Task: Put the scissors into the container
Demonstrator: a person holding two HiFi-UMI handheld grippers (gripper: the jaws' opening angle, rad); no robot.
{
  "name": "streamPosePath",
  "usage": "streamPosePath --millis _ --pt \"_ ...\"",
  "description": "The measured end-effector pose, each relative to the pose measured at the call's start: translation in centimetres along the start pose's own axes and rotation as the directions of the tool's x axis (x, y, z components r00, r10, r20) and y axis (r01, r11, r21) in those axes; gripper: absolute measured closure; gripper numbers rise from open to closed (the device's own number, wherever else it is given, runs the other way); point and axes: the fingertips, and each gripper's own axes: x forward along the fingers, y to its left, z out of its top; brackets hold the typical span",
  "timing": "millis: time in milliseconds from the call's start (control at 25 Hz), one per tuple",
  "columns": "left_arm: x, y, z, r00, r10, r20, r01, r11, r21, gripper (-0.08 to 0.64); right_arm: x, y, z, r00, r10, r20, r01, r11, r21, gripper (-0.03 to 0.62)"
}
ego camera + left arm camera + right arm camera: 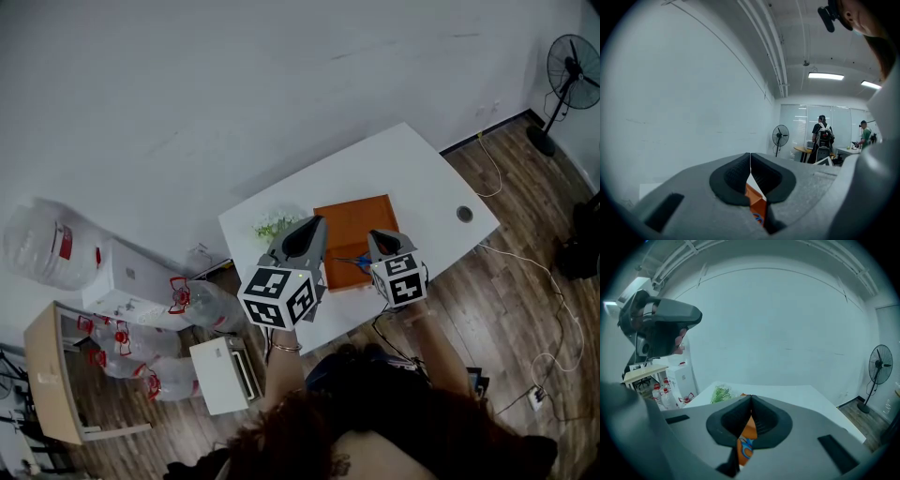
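Observation:
An orange tray-like container [352,230] lies in the middle of the white table [422,178]. Blue-handled scissors [360,263] rest at its near edge, between the two grippers. My left gripper [313,225] hovers above the tray's left side, shut and empty. My right gripper [380,236] hangs over the tray's right side, jaws also shut with nothing in them. In the left gripper view the jaws [750,155] meet, with the orange tray [754,197] below them. In the right gripper view, below the shut jaws [751,400], a blue scissor handle [746,448] lies on the orange.
A small green plant [274,223] sits left of the tray. A round cable hole [464,214] is at the table's right end. Water bottles [42,246] and a white cabinet [131,277] stand on the left, a fan [567,80] far right, cables [534,272] on the floor.

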Motion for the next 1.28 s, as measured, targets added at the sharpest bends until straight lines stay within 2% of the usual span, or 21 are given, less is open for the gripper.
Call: streamPosePath --millis 280,440,760,960,1280 --pt "0.0 0.4 0.0 1.000 0.001 0.001 -0.001 1.000 -0.002 0.541 -1.1 -0.3 2.8 0.995 -0.019 0.102 0.018 1.000 0.013 0.594" --pt "0.2 0.4 -0.1 1.000 -0.002 -0.005 0.002 1.000 0.002 0.541 -1.9 -0.7 4.4 0.984 -0.034 0.174 0.029 0.999 0.028 0.594" --pt "0.4 0.3 0.1 1.000 -0.004 -0.010 0.005 1.000 0.019 0.542 -3.6 -1.5 6.3 0.964 -0.071 0.258 0.061 0.997 0.046 0.594" --pt "0.6 0.8 -0.1 1.000 -0.002 -0.018 0.003 1.000 0.019 0.541 -3.9 -2.0 6.8 0.959 -0.086 0.272 0.069 0.995 0.068 0.594" --pt "0.6 1.2 -0.2 1.000 -0.003 -0.017 0.003 1.000 0.011 0.543 -4.0 -1.9 7.6 0.957 -0.087 0.278 0.076 0.996 0.049 0.594"
